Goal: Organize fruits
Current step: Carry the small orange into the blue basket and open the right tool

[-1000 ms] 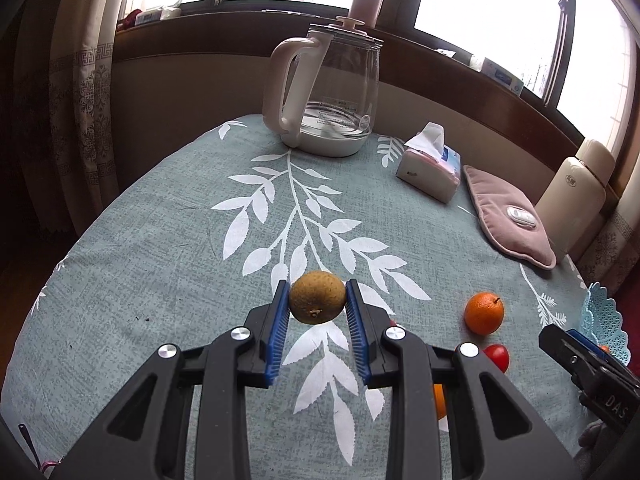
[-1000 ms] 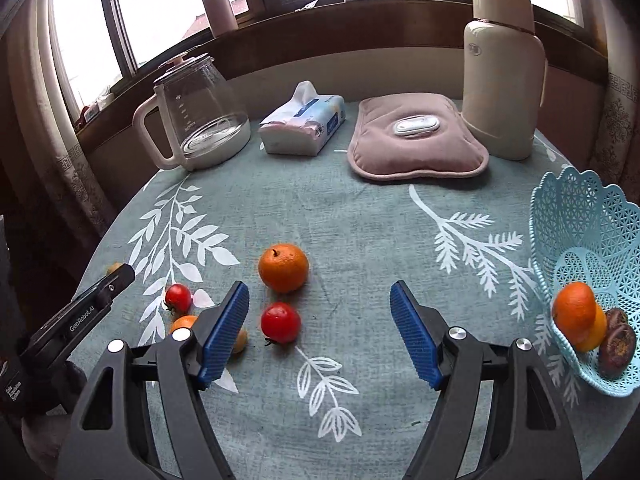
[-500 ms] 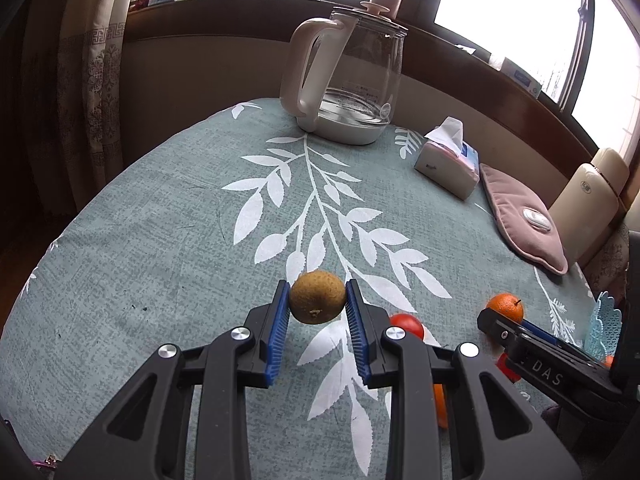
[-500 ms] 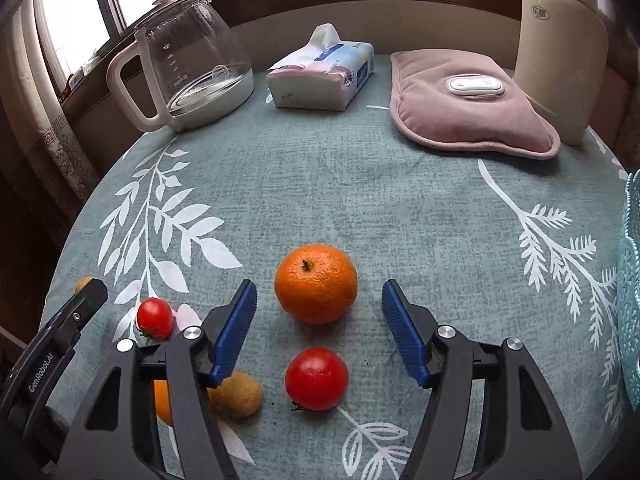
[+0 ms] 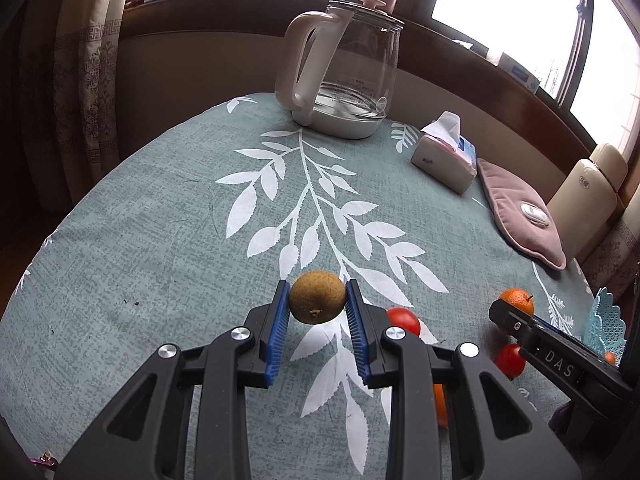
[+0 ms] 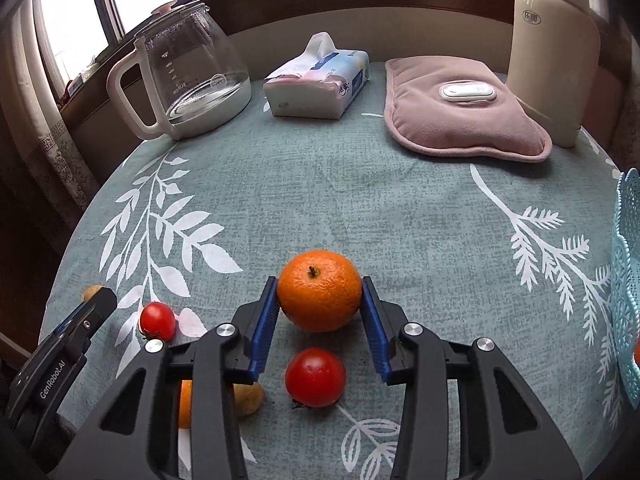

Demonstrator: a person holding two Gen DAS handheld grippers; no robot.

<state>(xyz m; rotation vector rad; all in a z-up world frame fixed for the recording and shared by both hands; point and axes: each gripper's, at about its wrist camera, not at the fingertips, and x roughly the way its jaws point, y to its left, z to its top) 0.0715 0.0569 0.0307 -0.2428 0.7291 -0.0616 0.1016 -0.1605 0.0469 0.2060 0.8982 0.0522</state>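
Note:
My left gripper [image 5: 317,298] is shut on a small brown round fruit [image 5: 317,297] and holds it above the tablecloth. My right gripper [image 6: 319,294] has closed its blue pads on a large orange [image 6: 319,290] that rests on the cloth. A red tomato [image 6: 315,377] lies just below the orange, between the right gripper's arms. Another tomato [image 6: 157,320], a second brown fruit [image 6: 248,399] and a partly hidden orange [image 6: 185,402] lie to the left. The light blue basket [image 6: 627,280] is at the right edge.
A glass kettle [image 6: 188,76], a tissue pack [image 6: 318,82], a pink heating pad [image 6: 460,108] and a cream thermos [image 6: 554,56] stand along the far side of the table [image 6: 360,208]. The left gripper's body [image 6: 56,364] shows at lower left of the right wrist view.
My right gripper moved forward and down around the large orange and closed from wide open onto it. My left gripper kept holding the brown fruit and drifted slightly.

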